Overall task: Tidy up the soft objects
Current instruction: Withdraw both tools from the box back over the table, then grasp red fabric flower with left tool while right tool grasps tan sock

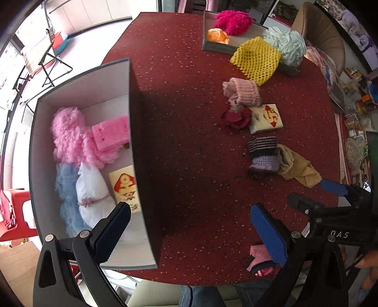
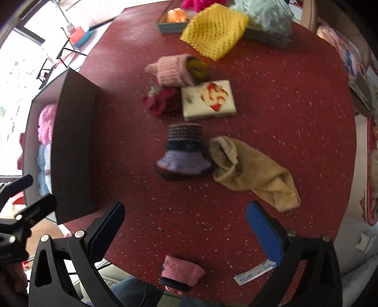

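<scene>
A grey box (image 1: 132,132) on the left of the red table holds a pink fluffy item (image 1: 68,134), a pink sponge (image 1: 111,132), a blue fluffy item (image 1: 65,189), a white pouch (image 1: 92,196) and a tissue pack (image 1: 125,186). Loose on the table lie a pink knit piece (image 2: 172,70), a dark red flower (image 2: 160,101), a tissue pack (image 2: 209,99), a striped purple knit hat (image 2: 184,151), a tan cloth (image 2: 255,172) and a pink knit piece (image 2: 182,271) at the near edge. My left gripper (image 1: 191,231) is open and empty beside the box. My right gripper (image 2: 186,226) is open and empty, just short of the hat.
A grey tray (image 1: 217,46) at the far side holds a magenta fluffy item (image 1: 234,21), an orange item (image 1: 216,35), a yellow mesh sleeve (image 1: 257,59) and a pale green puff (image 1: 285,44). A paper label (image 2: 255,274) lies near the table's front edge. A chair (image 1: 321,30) stands behind.
</scene>
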`<state>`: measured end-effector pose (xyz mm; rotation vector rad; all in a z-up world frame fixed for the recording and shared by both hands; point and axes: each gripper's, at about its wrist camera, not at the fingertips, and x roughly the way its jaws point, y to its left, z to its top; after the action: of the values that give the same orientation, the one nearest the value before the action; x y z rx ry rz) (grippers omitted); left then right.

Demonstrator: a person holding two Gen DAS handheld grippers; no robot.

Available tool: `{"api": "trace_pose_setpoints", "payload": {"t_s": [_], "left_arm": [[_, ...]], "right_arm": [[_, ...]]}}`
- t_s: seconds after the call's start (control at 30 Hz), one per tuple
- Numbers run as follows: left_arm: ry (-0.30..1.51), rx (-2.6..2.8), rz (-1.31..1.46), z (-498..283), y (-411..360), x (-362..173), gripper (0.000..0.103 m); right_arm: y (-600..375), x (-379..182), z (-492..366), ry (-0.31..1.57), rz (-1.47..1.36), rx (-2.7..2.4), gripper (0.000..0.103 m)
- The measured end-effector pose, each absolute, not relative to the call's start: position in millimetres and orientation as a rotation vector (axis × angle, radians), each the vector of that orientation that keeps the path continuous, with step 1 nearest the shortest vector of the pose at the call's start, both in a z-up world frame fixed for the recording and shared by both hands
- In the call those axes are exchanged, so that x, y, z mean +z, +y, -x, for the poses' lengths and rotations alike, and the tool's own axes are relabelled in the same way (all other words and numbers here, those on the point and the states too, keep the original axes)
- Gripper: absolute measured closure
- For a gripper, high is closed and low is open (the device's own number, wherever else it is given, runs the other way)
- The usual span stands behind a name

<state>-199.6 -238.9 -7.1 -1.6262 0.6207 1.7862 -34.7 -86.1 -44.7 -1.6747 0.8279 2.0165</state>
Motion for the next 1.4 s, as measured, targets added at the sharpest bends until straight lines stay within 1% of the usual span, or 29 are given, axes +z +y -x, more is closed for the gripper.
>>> {"api": "trace_pose_setpoints", "payload": {"t_s": [0.23, 0.43, 0.57, 0.7, 0.9, 1.0, 1.3, 1.4], "left_arm": [[0.62, 1.757, 1.633, 194.4, -178.6, -20.0, 0.001], [0.611, 1.8, 1.66, 214.0, -126.0, -52.2, 0.001], [0.659, 1.815, 1.652, 223.8, -99.2, -75.9, 0.001], [0.702, 1.834, 1.693, 229.7, -89.0, -98.6, 0.001], [0.64, 1.849, 1.759, 246.6, -89.5, -112.7, 0.001], [0.64, 1.858, 1.748, 247.2, -86.8, -113.9, 0.001], [0.612, 1.868, 1.842, 256.0, -82.7, -137.9, 0.001], [0.612, 1.873, 1.822, 256.7, -81.7, -140.0, 0.001]], "right_arm": [[-54.1, -65.3, -15.2, 0.934, 1.619, 1.898, 0.0], [-39.5, -74.5, -39.3, 0.968, 1.594, 1.872, 0.0], [-30.4, -78.0, -47.4, 0.971, 1.546, 1.876, 0.0], [-19.5, -84.6, -43.6, 0.981, 1.53, 1.856, 0.0], [-9.0, -94.9, -23.6, 0.974, 1.541, 1.864, 0.0], [-4.9, -101.2, -8.3, 0.989, 1.539, 1.87, 0.0], [-2.8, -136.3, 41.8, 0.89, 1.638, 1.828, 0.0], [-5.7, -141.0, 50.2, 0.839, 1.646, 1.831, 0.0]]}}
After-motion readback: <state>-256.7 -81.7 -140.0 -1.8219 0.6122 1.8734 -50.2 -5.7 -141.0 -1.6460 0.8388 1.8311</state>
